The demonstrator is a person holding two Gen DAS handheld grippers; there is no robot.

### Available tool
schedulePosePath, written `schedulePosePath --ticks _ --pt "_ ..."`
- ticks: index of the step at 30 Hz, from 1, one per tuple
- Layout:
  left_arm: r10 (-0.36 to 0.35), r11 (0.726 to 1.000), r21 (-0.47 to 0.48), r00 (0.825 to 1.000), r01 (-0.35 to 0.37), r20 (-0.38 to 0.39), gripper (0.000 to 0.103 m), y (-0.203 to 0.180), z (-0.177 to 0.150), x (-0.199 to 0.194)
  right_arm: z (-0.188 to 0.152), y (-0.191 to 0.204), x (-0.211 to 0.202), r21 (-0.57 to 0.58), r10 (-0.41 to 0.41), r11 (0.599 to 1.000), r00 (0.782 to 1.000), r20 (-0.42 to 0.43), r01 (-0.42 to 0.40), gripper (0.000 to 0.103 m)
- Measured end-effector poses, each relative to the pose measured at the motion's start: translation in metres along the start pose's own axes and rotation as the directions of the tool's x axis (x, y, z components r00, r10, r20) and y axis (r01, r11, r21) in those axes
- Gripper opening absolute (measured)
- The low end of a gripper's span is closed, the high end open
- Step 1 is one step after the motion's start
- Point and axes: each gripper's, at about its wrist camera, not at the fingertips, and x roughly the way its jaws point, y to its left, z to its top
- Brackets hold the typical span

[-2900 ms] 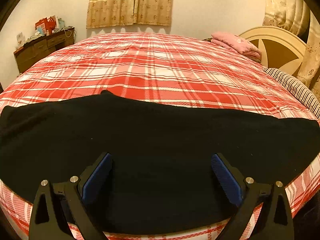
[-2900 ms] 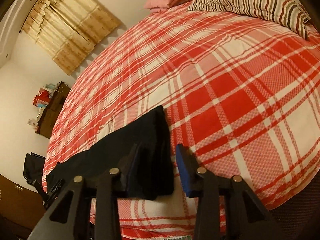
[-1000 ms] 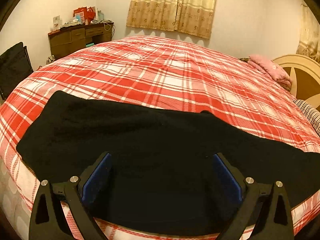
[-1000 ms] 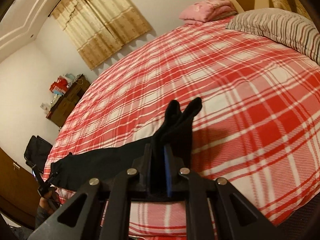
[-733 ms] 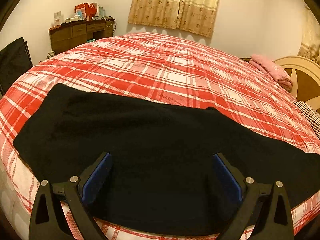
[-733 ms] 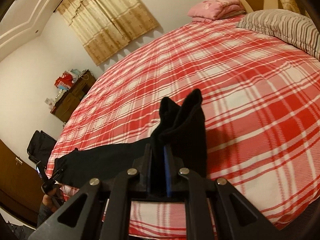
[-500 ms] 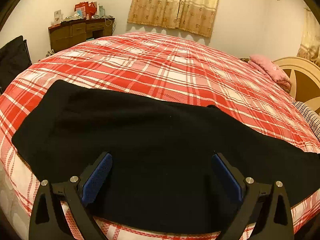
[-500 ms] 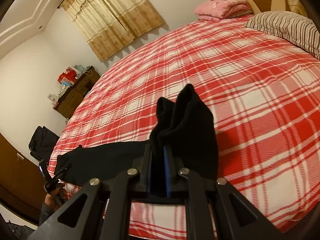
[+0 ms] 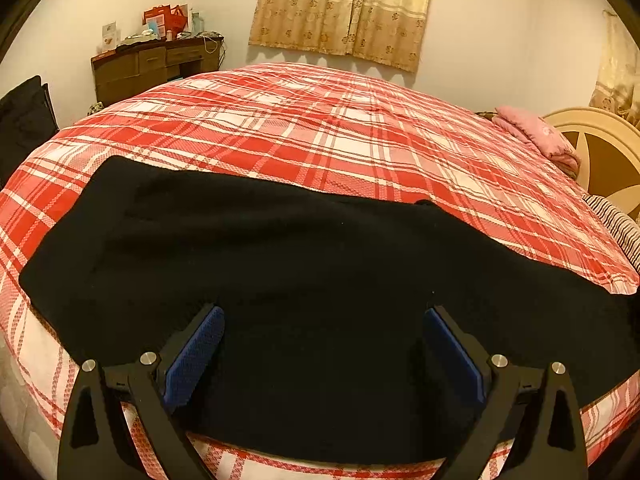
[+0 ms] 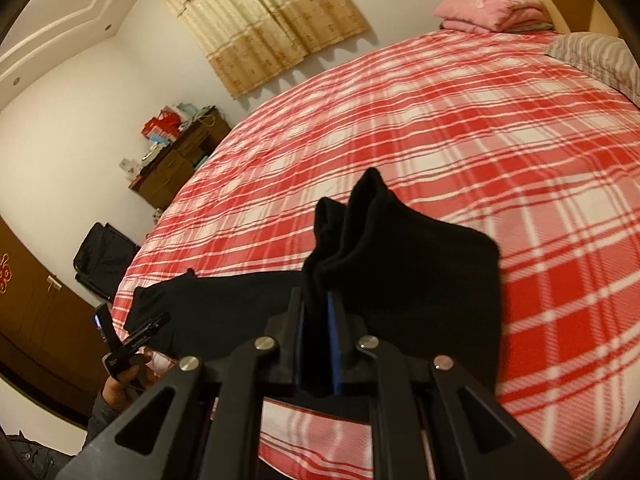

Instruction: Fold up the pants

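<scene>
- Black pants (image 9: 304, 264) lie lengthwise along the plaid bed's (image 9: 360, 140) near edge.
- Right gripper (image 10: 316, 316) pinches one raised end.
- Left gripper (image 9: 324, 340) gapes wide above them.

Pants (image 9: 320, 280) black; bedspread (image 9: 340, 128) red-white plaid; curtains (image 9: 344, 8) tan, floral print; folded blanket (image 9: 536, 136) pink; pillow (image 10: 600, 60) grey-striped.

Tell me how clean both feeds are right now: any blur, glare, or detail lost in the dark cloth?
Left wrist view: sharp, warm yellow light, no glare, but the black pants read as a flat mass with folds barely visible. Right wrist view: softer, the plaid bedspread smeared toward the right; strong fisheye bending in both.
</scene>
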Motion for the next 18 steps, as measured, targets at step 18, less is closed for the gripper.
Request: schedulePosePath --ticks 18 --pt "-0.010 1.000 0.013 1.000 0.010 0.011 0.100 0.002 -0.002 -0.003 -0.006 0.080 0.089 -0.107 0.090 0.989 0.984 -0.153 -0.107 0.013"
